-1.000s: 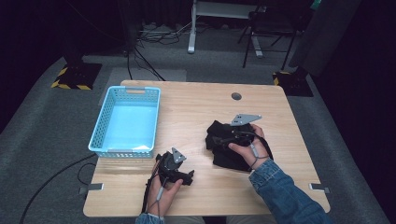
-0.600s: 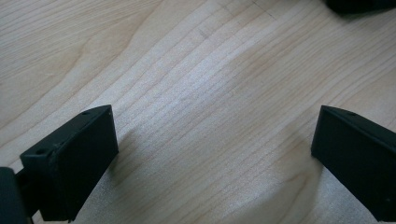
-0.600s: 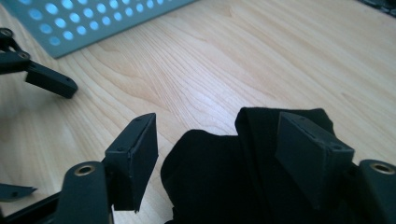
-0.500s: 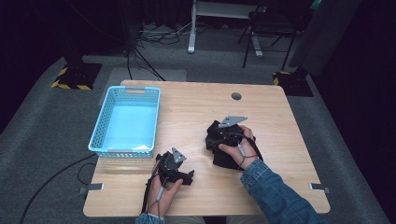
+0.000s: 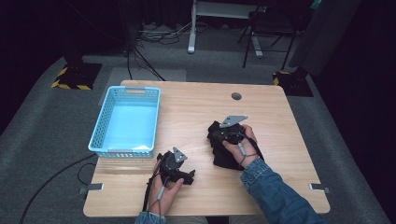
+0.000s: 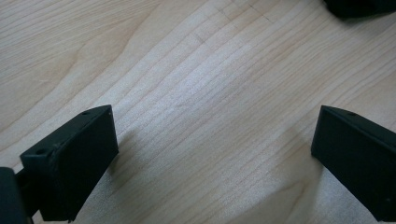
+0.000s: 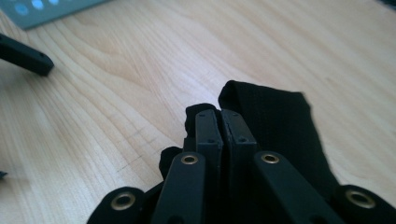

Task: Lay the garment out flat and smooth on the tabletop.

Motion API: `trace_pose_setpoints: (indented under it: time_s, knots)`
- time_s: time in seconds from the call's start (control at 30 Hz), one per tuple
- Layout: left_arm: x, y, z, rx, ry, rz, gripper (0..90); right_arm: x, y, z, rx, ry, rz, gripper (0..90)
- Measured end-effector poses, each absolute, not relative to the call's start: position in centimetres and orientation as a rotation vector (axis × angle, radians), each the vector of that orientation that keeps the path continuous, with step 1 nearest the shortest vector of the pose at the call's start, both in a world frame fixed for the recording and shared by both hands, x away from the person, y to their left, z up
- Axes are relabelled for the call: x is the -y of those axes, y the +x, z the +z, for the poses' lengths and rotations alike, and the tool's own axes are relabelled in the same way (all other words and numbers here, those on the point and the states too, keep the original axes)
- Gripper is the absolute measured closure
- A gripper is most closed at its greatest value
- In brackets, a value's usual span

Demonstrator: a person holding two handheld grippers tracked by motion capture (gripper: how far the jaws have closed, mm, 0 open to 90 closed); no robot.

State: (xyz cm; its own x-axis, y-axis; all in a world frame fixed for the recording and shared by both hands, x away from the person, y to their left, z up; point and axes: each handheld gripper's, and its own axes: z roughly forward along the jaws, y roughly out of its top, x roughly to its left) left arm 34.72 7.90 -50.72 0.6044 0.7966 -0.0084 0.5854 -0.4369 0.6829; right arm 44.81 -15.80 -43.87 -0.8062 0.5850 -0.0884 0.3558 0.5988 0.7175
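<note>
Since a second ago the right gripper (image 5: 223,134) has been travelling leftward across the wooden table (image 5: 187,107), dragging the black cloth (image 5: 229,156) along with it, while the left gripper (image 5: 180,169) is staying where it was near the front edge. The right gripper's jaws are pressing together on a fold of the black cloth (image 7: 275,116), which is bunching up around their tips in the right gripper view. The rest of the cloth is lying on the table under the right hand (image 5: 243,144), right of centre. The left gripper (image 6: 210,154) is resting low over bare wood with its jaws standing wide apart and gripping nothing. A light blue basket (image 5: 105,116) is sitting on the table's left side, well apart from the cloth.
</note>
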Motion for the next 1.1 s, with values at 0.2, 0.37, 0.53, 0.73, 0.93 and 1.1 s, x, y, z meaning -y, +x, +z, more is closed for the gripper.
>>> trace_pose_setpoints:
  time_s: [0.2,0.37,0.53,0.73,0.93,1.1]
  knots:
    - [-7.8,34.8,-50.7,-1.087,2.177,0.421,0.4,18.3,44.0,-41.4,-2.422,0.803,1.118,86.5]
    - [-7.6,35.0,-50.7,-1.086,2.176,0.420,0.4,20.9,42.9,-39.7,-2.351,0.823,1.165,86.5]
    - [-7.6,35.1,-50.7,-1.087,2.179,0.421,0.5,23.6,42.0,-38.3,-2.283,0.854,1.193,86.5]
    - [-7.5,35.1,-50.7,-1.089,2.176,0.421,0.5,27.3,41.0,-37.1,-2.216,0.889,1.203,86.5]
    - [-7.5,35.0,-50.7,-1.089,2.176,0.421,0.5,29.6,40.2,-36.9,-2.179,0.923,1.212,86.4]
    - [-7.5,35.0,-50.7,-1.089,2.176,0.421,0.5,31.8,39.5,-37.2,-2.151,0.952,1.197,86.4]
